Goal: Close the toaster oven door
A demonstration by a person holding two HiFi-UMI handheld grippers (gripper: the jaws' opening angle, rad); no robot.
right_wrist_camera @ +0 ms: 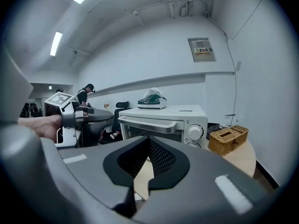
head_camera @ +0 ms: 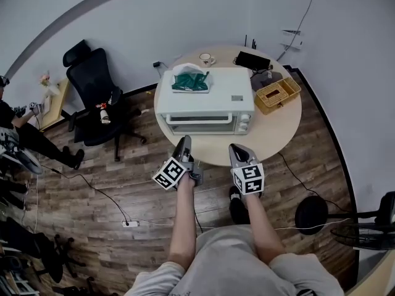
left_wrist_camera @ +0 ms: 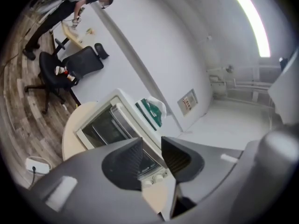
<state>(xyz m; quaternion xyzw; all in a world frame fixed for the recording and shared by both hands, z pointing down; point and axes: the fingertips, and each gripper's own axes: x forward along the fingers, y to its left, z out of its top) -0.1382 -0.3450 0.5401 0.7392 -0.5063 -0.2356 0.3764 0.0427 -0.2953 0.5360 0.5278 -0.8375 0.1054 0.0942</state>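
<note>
Head view: left fingers [head_camera: 184, 144] and right fingers [head_camera: 238, 151] sit side by side, tips about over the near rim of the round counter [head_camera: 278, 137]. Toaster oven [head_camera: 207, 100] is dead ahead of both and apart from the tips, with a bare strip of counter between. Its door [head_camera: 200, 126] stands upright, flush with the oven front.

Clearance: counter edge curves away on both sides of my fingers. Wicker basket [head_camera: 278, 94] is ahead and right of the right fingers, just beside the oven's knob end. Green pack [head_camera: 190, 81] lies on the oven roof, above finger line. Black office chair [head_camera: 95, 91] is well off to the left of the left fingers, apart from the counter. Wall [head_camera: 185, 17] is beyond the oven.

Pose: left forearm reaches forward, tool rolled so its marker cube [head_camera: 169, 173] tips left. Left gripper view: left fingers apart and empty, with the oven front and knobs [left_wrist_camera: 156, 178] showing through the gap. Right forearm is straight, tool nosing slightly down. Right gripper view: right fingers pressed together and empty, door handle [right_wrist_camera: 149, 126] ahead, just above the tips.

Surface: pale counter top. Wood plank floor [head_camera: 136, 165] below, with a power strip [head_camera: 129, 224] lying left of my legs.
</note>
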